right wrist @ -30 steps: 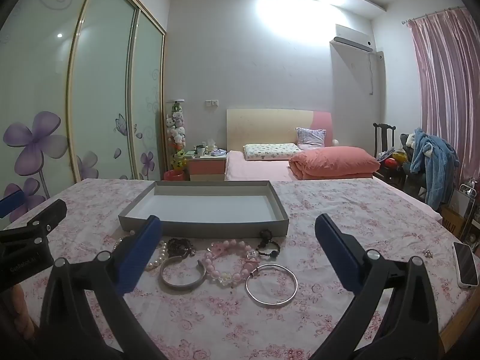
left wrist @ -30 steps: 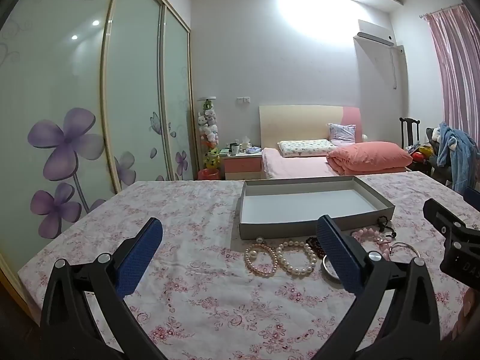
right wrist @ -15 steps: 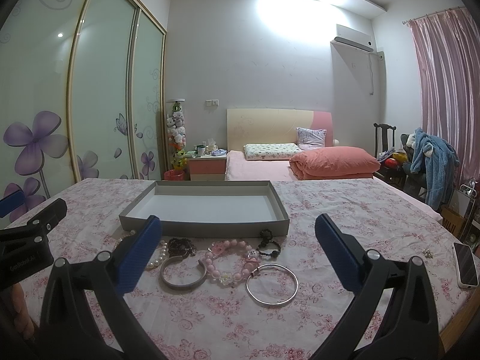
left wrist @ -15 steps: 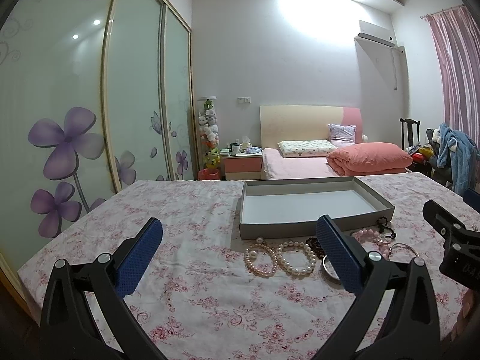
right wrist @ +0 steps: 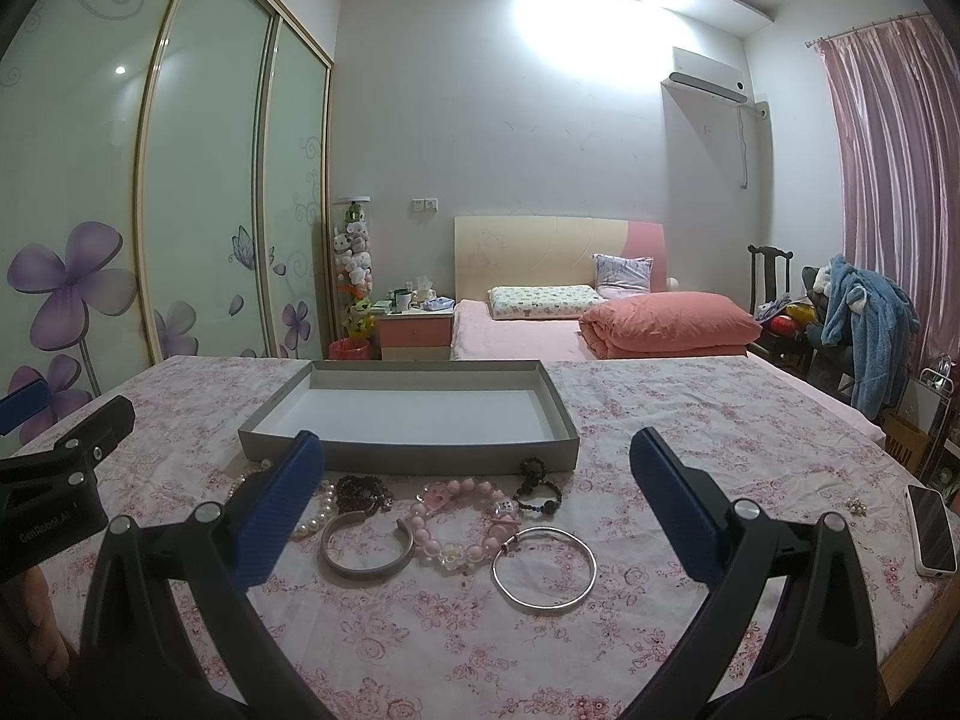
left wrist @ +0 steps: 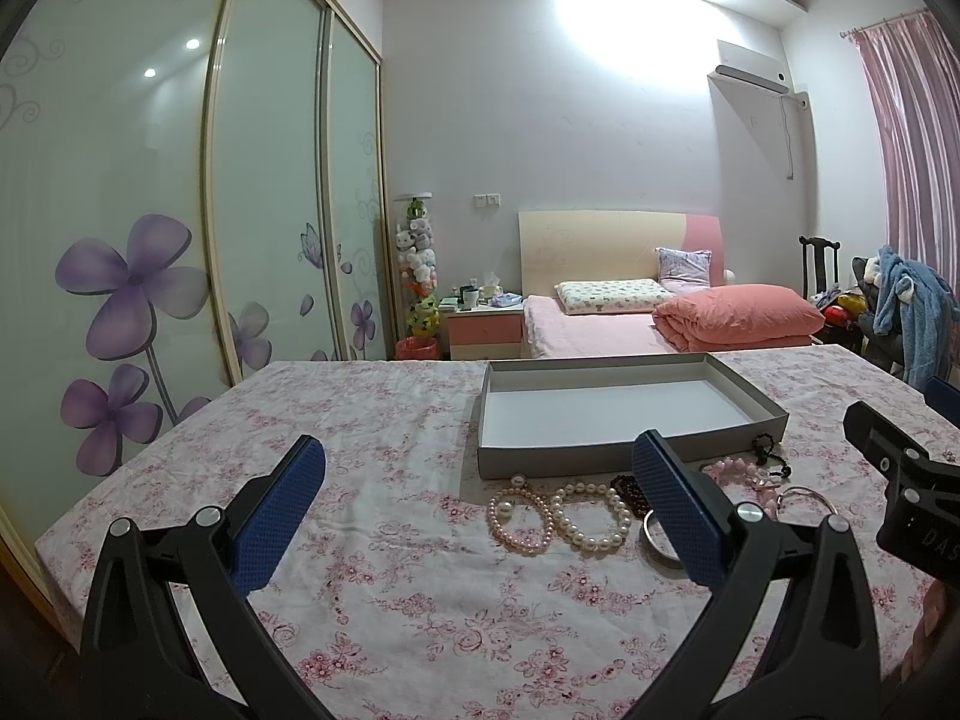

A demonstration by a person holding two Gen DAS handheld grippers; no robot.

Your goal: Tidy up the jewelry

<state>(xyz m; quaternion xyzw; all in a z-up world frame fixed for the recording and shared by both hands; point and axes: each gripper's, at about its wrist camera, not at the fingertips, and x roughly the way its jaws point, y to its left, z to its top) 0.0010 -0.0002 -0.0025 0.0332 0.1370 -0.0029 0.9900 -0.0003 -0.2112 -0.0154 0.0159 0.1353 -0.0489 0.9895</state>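
The jewelry lay in a loose row on the floral cloth of the desk (right wrist: 690, 420), just in front of the near wall of a shallow grey tray (right wrist: 420, 456) whose white floor held nothing. In the right wrist view, a thin silver bangle (right wrist: 543, 568) sat nearest the camera, touching a pink bead bracelet (right wrist: 462, 516) to its left. A wide grey cuff (right wrist: 366, 546) lay left of that, a dark bead bracelet (right wrist: 360, 491) behind it, and a black cord bracelet (right wrist: 537, 486) close to the tray's right corner. In the left wrist view, two pearl bracelets (left wrist: 555, 516) lay side by side and touching at the left end of the row.

The right tool (right wrist: 477, 504) hung above the desk with its blue-padded jaws spread wide, gripping nothing; the cuff, pink beads and bangle showed between them. The left tool (left wrist: 480, 516) was likewise spread wide and empty, the pearls between its jaws.

A phone (right wrist: 931, 531) rested near the desk's right edge, well apart from the jewelry. Beyond the desk stood a bed (right wrist: 600, 324) with a folded salmon quilt, and a flowered wardrobe (left wrist: 150, 240) lined the left wall.
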